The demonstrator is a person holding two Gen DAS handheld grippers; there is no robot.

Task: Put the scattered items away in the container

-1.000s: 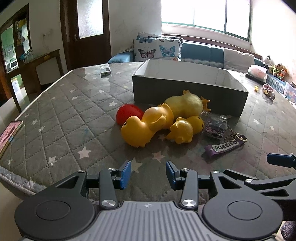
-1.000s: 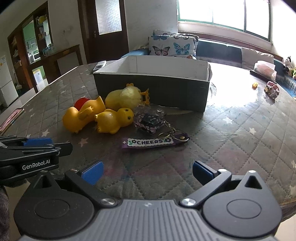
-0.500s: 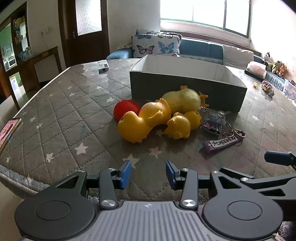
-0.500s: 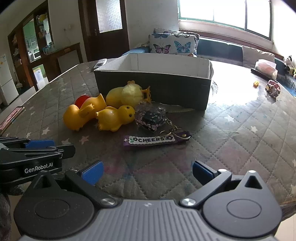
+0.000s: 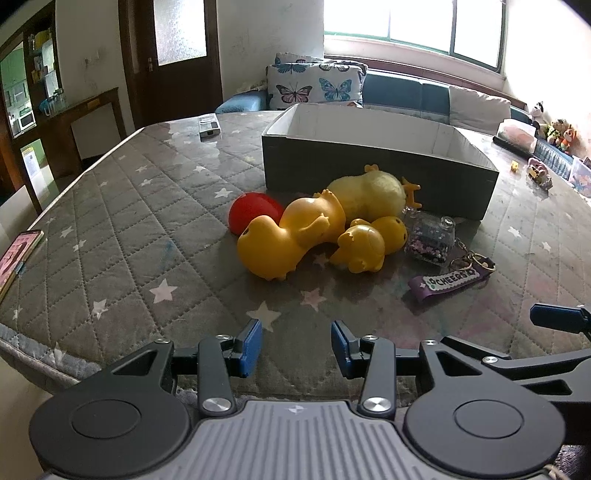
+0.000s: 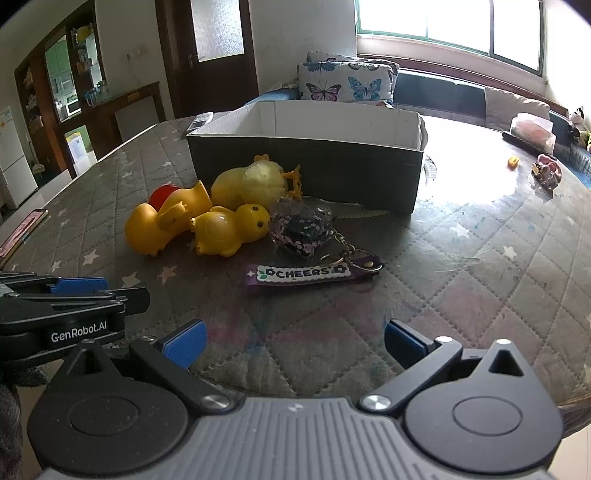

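On the quilted table point(image 5: 110, 236), we hold our left gripper point(image 5: 295, 347) and right gripper point(image 6: 293, 341) parted and empty, near the toys: big duck point(image 5: 291, 240), CHEERS keychain point(image 6: 299, 273), box point(image 5: 369, 166) beyond.

Place: a home living room.
Seating: blue sofa point(image 5: 406, 94) under a wide window point(image 5: 413, 26), with butterfly-print cushions point(image 5: 314, 86).
Entry: dark wooden door point(image 5: 177, 55) with frosted glass.
Side: a fridge point(image 6: 13, 155) beside kitchen shelves point(image 6: 66, 88).
Surface: star-quilted cover on the tabletop point(image 5: 129, 221).

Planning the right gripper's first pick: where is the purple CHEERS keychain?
The keychain lies centre-frame in the right wrist view, nearest the right gripper, just this side of the glitter charm.
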